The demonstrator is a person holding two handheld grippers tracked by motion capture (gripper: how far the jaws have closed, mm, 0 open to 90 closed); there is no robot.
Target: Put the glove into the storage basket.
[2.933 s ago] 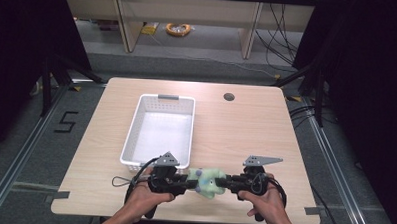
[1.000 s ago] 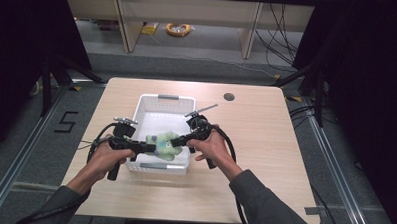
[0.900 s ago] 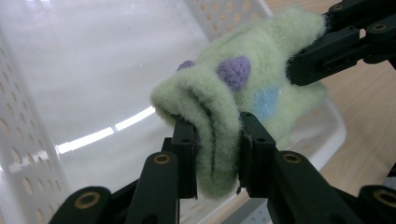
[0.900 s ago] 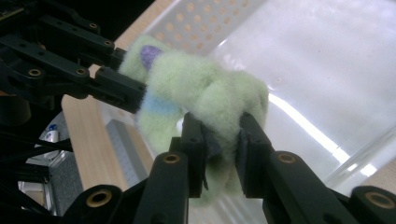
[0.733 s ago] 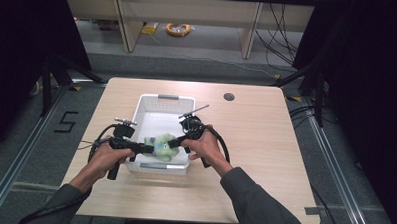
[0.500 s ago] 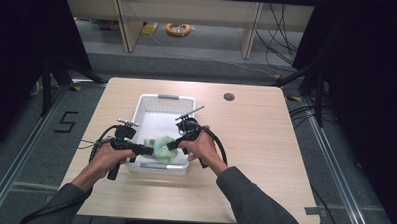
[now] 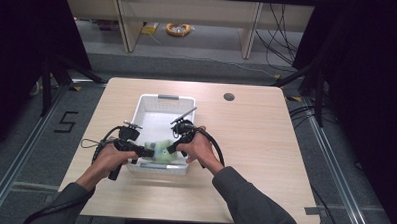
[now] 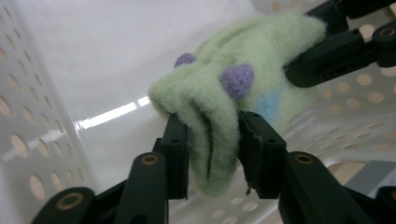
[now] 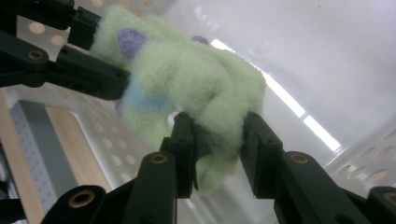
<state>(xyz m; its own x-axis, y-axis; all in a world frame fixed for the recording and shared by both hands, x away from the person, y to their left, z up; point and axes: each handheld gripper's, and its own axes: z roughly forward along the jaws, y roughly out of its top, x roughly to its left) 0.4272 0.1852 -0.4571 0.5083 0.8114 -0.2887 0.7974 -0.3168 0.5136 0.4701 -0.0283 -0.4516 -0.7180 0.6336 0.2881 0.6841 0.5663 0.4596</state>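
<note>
A soft pale-green fleece sock with purple dots (image 7: 159,151) hangs inside the white perforated plastic basket (image 7: 165,98), at its near end, stretched between both claws. The left claw (image 7: 148,152) has just been opening yet its pads still pinch one end; the right claw (image 7: 170,148), likewise loosening, grips the other.

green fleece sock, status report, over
Left gripper and right gripper each around an end of the green fleece sock, jaws just been opening. Sock low inside white basket. Nothing in the way.
</note>
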